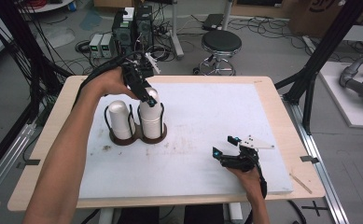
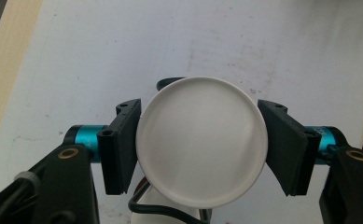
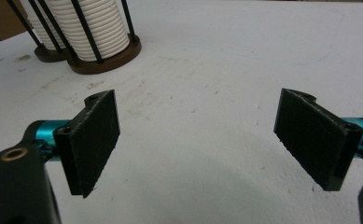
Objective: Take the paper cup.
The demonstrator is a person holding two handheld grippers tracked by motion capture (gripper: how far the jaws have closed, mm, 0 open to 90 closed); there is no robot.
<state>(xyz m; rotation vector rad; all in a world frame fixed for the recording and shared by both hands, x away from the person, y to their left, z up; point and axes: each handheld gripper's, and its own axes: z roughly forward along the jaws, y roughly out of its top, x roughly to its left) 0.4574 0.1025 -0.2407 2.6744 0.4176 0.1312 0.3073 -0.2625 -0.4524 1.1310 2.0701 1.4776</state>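
Two stacks of white cups stand side by side in a brown-based wire holder (image 1: 124, 138) on the left half of the white board. My left gripper (image 1: 149, 95) reaches down over the right stack (image 1: 151, 120). In the left gripper view its black pads (image 2: 121, 144) press both sides of the top cup's (image 2: 202, 144) round rim. The left stack (image 1: 120, 119) stands untouched beside it. My right gripper (image 1: 225, 145) hovers low near the board's front right, open, nothing between its pads (image 3: 93, 140). The right gripper view shows the holder (image 3: 104, 60) far off at upper left.
The white board (image 1: 207, 116) lies on a wooden table (image 1: 282, 116) with a strip of wood showing all round. Beyond the far edge stand a black stool (image 1: 221, 44) and boxes with cables on the floor. Black frame posts (image 1: 324, 51) rise at the right.
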